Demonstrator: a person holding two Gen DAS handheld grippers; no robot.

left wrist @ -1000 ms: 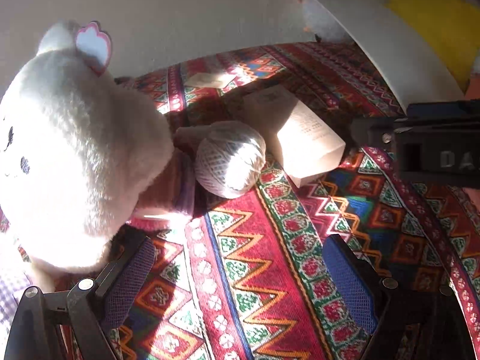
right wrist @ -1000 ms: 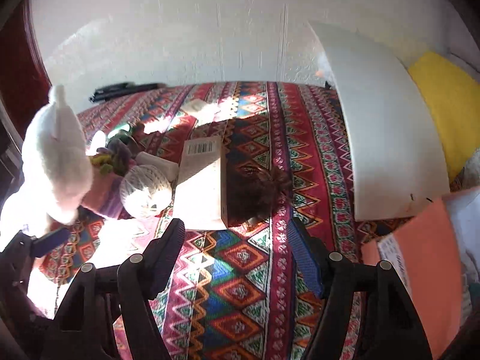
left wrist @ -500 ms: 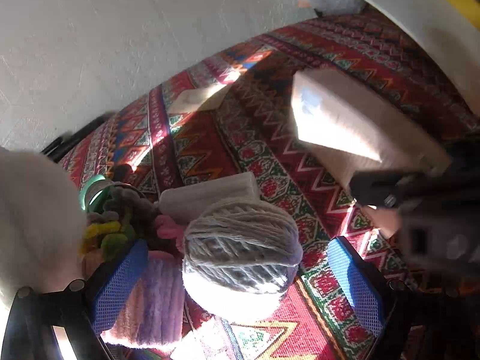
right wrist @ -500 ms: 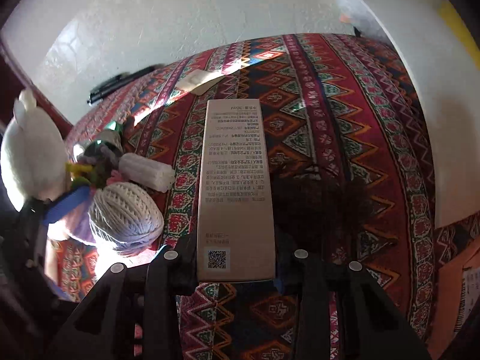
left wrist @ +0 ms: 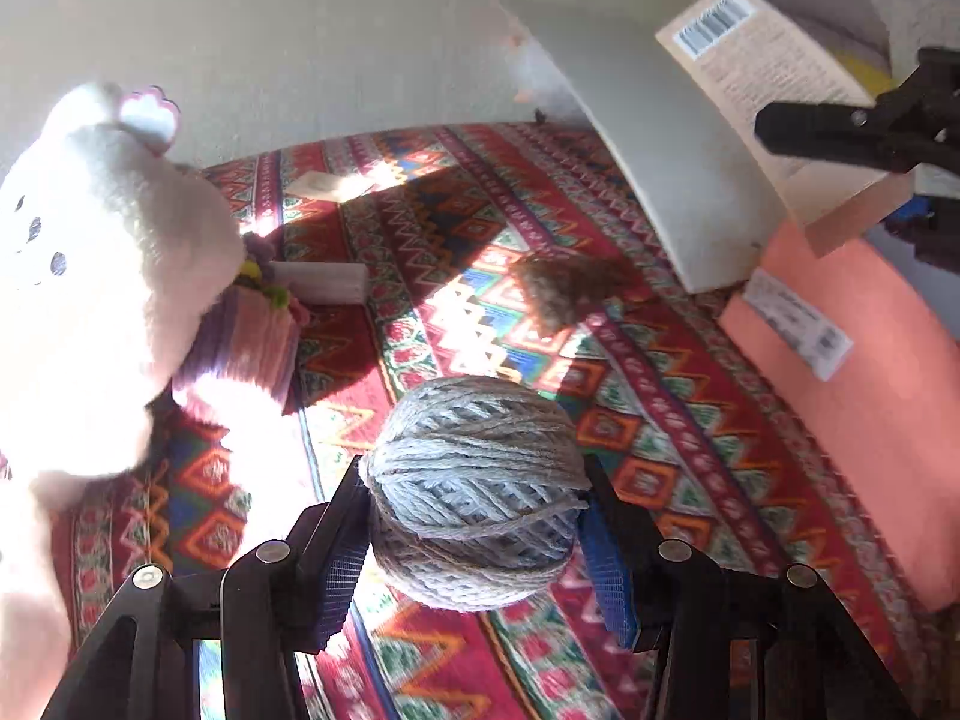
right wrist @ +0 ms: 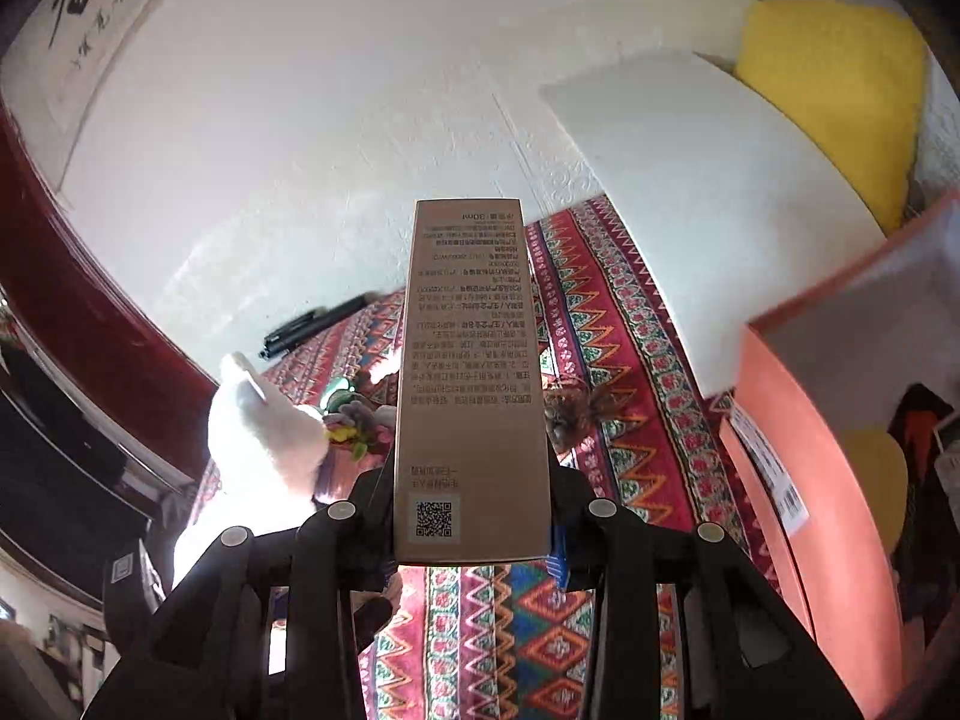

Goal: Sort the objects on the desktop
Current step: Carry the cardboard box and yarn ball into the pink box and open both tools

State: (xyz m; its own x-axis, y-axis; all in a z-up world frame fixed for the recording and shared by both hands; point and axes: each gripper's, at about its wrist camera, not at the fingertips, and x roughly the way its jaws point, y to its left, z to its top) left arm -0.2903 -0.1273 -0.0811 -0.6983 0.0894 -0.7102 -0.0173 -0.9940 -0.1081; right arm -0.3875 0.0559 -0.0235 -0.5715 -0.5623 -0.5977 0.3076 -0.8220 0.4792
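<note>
My left gripper point(left wrist: 474, 516) is shut on a grey ball of twine point(left wrist: 474, 480), held above the patterned cloth point(left wrist: 660, 432). My right gripper point(right wrist: 471, 531) is shut on a long tan carton point(right wrist: 471, 372) with printed text and a QR code, lifted off the table; the same carton point(left wrist: 762, 90) shows at the upper right of the left wrist view. A white plush toy point(left wrist: 102, 276) stands at the left, with a purple knitted piece point(left wrist: 252, 336) and a white roll point(left wrist: 324, 282) beside it. A brown fuzzy clump point(left wrist: 564, 294) lies mid-table.
An orange box point(left wrist: 870, 360) with a label sits at the right, and a white board point(left wrist: 660, 156) leans behind it. A yellow cushion point(right wrist: 834, 96) is at the far right. A black pen point(right wrist: 312, 324) lies by the wall. A small paper point(left wrist: 324, 186) lies at the back.
My left gripper closed on the twine ball and lifted it. My right gripper closed on the carton and raised it well above the table, toward the right.
</note>
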